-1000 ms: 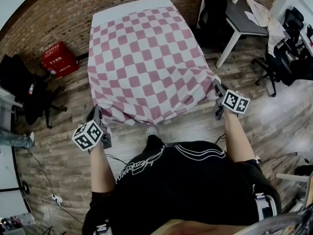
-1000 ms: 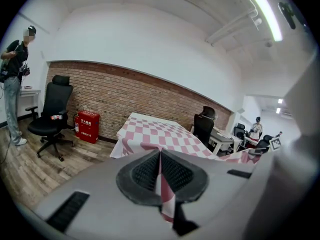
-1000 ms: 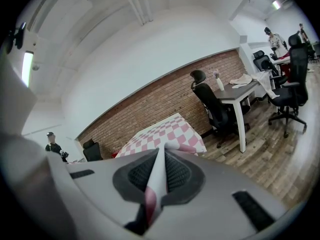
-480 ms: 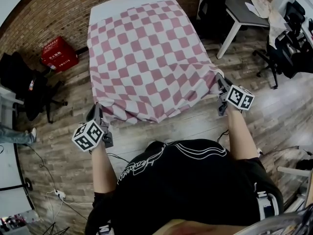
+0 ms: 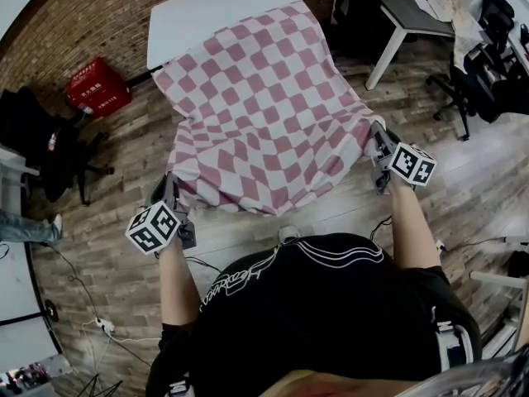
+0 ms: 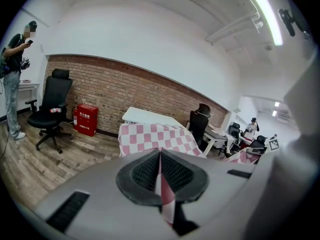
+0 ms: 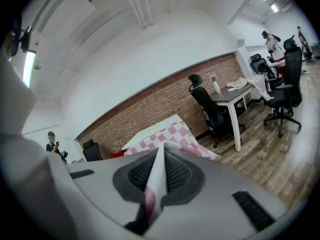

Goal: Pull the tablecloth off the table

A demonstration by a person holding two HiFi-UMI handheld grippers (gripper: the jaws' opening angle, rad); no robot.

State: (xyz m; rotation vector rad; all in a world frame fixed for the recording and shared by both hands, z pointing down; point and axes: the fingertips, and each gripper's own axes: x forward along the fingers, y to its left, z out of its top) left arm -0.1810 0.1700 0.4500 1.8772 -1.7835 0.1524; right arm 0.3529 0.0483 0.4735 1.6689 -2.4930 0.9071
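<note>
Two tablecloth [image 5: 264,114] corners pinched, left tool [image 6: 160,155], right tool [image 7: 161,151] (folds seen in gripper views)

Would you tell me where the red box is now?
Head view, upper left: the red box sits on the floor by the brick wall, left of the table.

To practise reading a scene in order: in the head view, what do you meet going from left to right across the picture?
black office chair → red crate → left gripper → checked tablecloth → right gripper → dark chairs at the far right
</note>
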